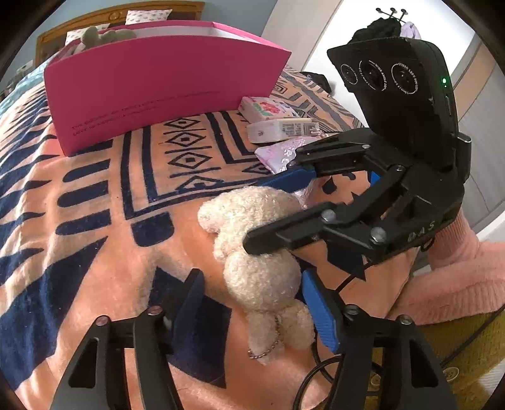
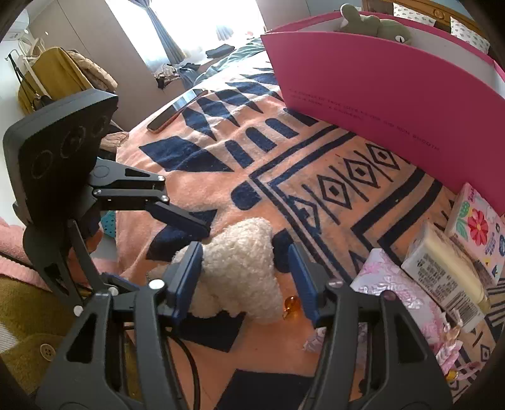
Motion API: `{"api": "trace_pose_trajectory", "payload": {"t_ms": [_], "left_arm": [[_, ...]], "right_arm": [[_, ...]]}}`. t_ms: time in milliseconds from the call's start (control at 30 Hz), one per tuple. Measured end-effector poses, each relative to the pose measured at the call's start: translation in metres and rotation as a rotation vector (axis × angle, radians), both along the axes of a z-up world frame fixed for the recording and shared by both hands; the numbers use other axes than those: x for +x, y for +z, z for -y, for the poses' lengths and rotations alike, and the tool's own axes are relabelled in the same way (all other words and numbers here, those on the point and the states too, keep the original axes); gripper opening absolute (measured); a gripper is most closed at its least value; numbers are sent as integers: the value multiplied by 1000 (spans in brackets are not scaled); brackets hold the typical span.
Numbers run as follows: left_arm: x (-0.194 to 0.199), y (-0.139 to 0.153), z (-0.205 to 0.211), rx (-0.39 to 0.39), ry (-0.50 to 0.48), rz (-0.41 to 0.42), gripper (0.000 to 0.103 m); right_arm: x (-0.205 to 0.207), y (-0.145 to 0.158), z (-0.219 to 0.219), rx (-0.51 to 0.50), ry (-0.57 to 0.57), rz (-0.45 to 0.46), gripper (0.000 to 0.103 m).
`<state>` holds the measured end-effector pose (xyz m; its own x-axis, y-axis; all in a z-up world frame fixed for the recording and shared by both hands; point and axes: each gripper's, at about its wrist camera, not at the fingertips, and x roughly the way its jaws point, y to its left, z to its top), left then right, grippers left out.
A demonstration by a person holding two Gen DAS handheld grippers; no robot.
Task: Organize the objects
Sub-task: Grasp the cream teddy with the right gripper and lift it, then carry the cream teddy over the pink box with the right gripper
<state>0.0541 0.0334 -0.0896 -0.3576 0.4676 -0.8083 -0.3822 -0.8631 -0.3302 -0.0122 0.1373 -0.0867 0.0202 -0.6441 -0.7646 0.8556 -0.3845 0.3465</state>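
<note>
On the bed, on the peach-and-navy patterned fleece blanket, the small cream curly-fleece plush toy lay on its side, and I place everything else from it. My left tongs stood apart around the toy's lower end, one blue pad on each side of it; I could not tell whether either pad touched the fleece. My right tongs came in from the opposite side, also standing apart and straddling the toy's other end, the left blue pad against or just beside the fleece and the right one clear of it. In the left wrist view the right tongs showed with one finger lying over the toy and the other behind it.

A short metal ball chain hung from the toy's end nearest my left tongs. A small amber bead sat on the blanket just beside the toy, between my right tongs' pads.

Beyond the toy stood the tall open pink cardboard box, well apart from it, with a green plush toy showing over its rim. To the toy's side, between it and the box's corner, lay a shiny pink patterned packet, a white tissue pack with a barcode and a white tissue pack printed with a red flower, one just beside the next. A phone lay on the blanket far from the toy, towards the window.
</note>
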Motion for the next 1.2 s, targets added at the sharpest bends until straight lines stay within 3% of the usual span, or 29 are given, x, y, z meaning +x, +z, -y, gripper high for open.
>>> {"api": "trace_pose_trajectory", "payload": {"t_ms": [67,167,300,767,1200], "left_arm": [[0,-1,0,8,0,4,58],[0,1,1,16,-2,1,45],[-7,6,1,11,8,-14,42],[-50,38,-5,-2,17,-131,41],[-116,102,-18,9,26,-256,41]], "right_arm": [[0,0,-1,-8,-17,3,42],[0,3,-3,-13,-41,-17,40],[-9,13,-8,-39,-84,-45,40],[-42,46,-27,-87,-228,-151,40],[-88,116,-49,-161,-336,-295,40]]}}
